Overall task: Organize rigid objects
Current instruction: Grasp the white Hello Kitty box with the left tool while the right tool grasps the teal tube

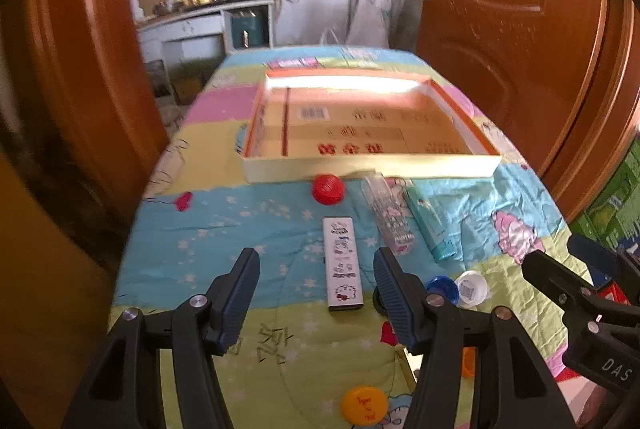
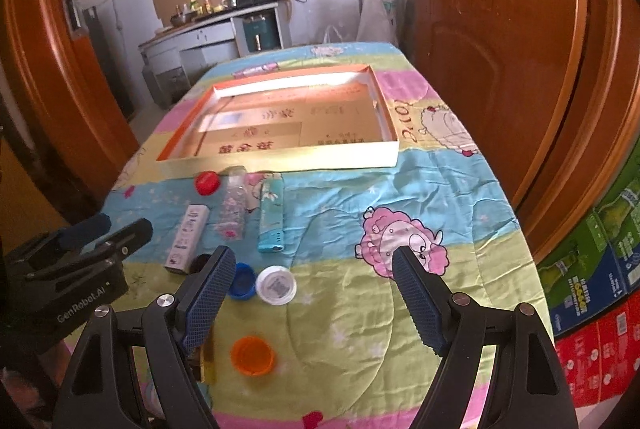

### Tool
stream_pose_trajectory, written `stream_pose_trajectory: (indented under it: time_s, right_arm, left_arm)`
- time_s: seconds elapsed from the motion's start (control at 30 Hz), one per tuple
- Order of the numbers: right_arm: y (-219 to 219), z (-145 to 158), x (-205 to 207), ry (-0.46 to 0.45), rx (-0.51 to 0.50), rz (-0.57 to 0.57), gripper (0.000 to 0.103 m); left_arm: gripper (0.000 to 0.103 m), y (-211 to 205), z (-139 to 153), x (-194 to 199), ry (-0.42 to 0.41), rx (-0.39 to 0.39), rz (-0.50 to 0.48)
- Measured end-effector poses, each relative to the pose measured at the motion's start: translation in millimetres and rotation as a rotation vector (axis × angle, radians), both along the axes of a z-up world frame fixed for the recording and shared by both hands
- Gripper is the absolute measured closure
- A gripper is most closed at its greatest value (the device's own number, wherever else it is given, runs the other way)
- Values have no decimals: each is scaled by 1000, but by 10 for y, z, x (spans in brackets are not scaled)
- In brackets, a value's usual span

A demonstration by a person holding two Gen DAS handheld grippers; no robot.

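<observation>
Here, items run left to right across the patterned cloth (image 2: pixel 400 309).

- Left gripper (image 1: pixel 316 289): jaws wide apart, holding nothing; the white lighter (image 1: pixel 343 263) lies flat between its fingers, untouched.
- Red cap (image 1: pixel 327 189): at 12 o'clock from the white lighter, just before the tray's near wall.
- Shallow tray (image 1: pixel 368 165): at 12 o'clock on the table, open side up.
- Clear lighter (image 1: pixel 390 217) and teal lighter (image 1: pixel 430 225): side by side, at 1 o'clock from the left gripper.
- Blue cap (image 2: pixel 243 281) and white cap (image 2: pixel 276 285): touching.
- Orange cap (image 2: pixel 253 355): at 6 o'clock from both.
- Right gripper (image 2: pixel 312 293): jaws wide apart, empty.
</observation>
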State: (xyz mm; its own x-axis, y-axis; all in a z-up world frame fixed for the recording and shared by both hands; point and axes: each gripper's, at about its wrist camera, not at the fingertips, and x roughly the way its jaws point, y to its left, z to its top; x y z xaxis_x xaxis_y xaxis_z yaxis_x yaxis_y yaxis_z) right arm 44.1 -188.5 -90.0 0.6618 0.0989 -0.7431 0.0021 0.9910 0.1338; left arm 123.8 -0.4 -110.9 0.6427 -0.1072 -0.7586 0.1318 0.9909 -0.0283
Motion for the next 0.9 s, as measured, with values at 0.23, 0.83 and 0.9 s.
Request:
stream_pose_trajectory:
  time_s: [0.23, 0.83, 0.9]
  right_arm:
    - [-58, -218, 204, 69, 28, -2, 21]
    - [74, -418, 692, 109, -10, 65, 21]
    - [142, -445, 763, 116, -22, 86, 21]
  left_arm:
    - [45, -80, -221, 267, 74, 17, -25]
    - [53, -153, -516, 496, 127, 50, -67]
    - [56, -143, -515, 489, 120, 47, -68]
